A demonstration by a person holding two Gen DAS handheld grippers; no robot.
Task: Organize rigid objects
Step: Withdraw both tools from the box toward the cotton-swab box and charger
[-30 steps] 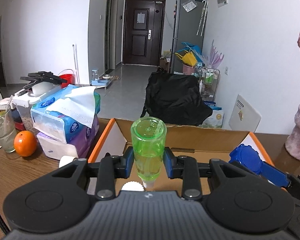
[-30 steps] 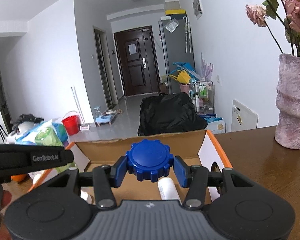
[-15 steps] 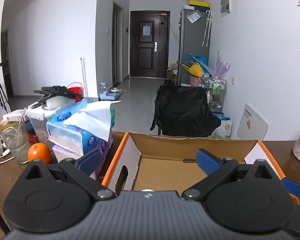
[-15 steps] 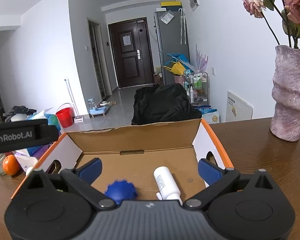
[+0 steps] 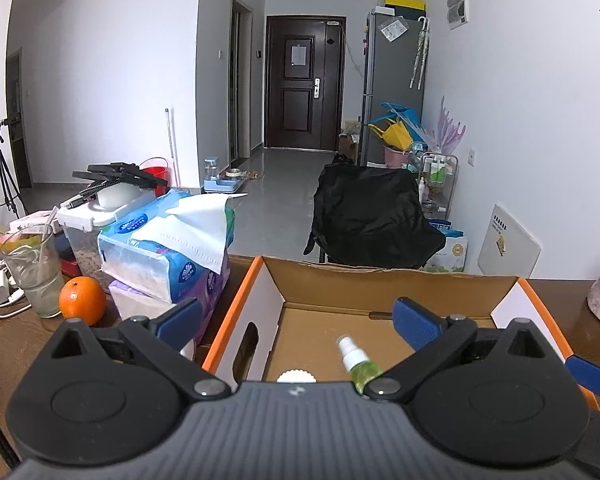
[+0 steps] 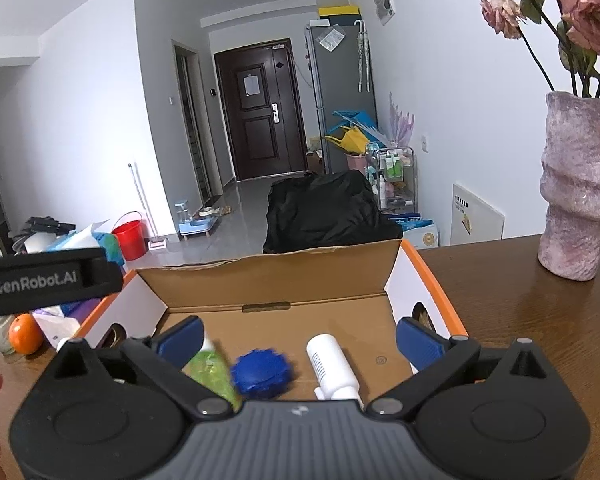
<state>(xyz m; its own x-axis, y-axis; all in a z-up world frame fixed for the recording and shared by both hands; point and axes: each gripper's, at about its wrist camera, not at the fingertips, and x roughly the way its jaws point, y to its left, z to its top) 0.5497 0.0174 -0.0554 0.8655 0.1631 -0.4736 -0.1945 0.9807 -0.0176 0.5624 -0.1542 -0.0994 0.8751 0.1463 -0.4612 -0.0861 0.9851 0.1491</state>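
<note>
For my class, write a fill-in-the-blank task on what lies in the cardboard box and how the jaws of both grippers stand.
1. The green spray bottle lies inside the cardboard ____.
2. The jaws of the left gripper and the right gripper stand ____.
3. The round ridged cap beside the white bottle is ____ in colour.

Missing words: box; open; blue

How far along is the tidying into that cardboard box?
Done: a green spray bottle, a blue cap and a white bottle lie inside the box. In hand: nothing; the left gripper and right gripper are open. No other loose bottles show.
</note>
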